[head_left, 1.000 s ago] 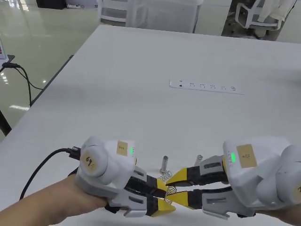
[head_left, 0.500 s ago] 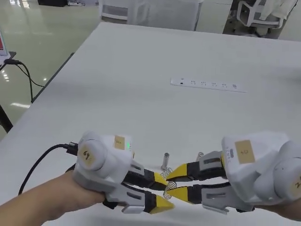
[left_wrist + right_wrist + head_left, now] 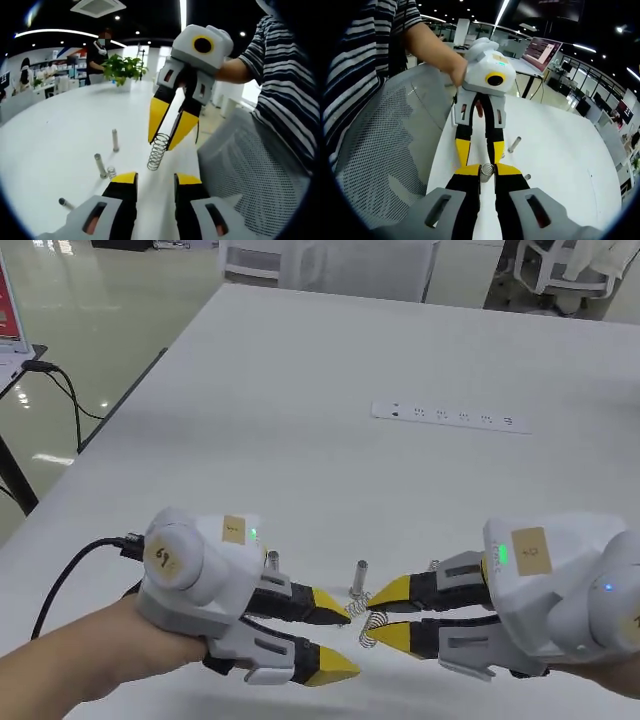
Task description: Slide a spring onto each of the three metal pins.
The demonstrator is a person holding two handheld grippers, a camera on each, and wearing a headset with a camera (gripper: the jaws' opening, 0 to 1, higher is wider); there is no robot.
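Right gripper (image 3: 374, 615) is clamped on the spring (image 3: 158, 151) at one end, near the upright pin (image 3: 361, 577) on the table (image 3: 300, 420) (left gripper (image 3: 350, 638) spread, empty), and I reckon that thin pinch lets it swing or pop free if it meets the pin off-axis.

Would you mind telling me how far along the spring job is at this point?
Nothing looks finished: the far pin, middle pin and near pin show bare shafts. A small coil sits at the middle pin's base; I cannot tell whether it is around it. In hand: the right gripper is shut on a spring, facing the open left gripper. Left: probably all three pins.
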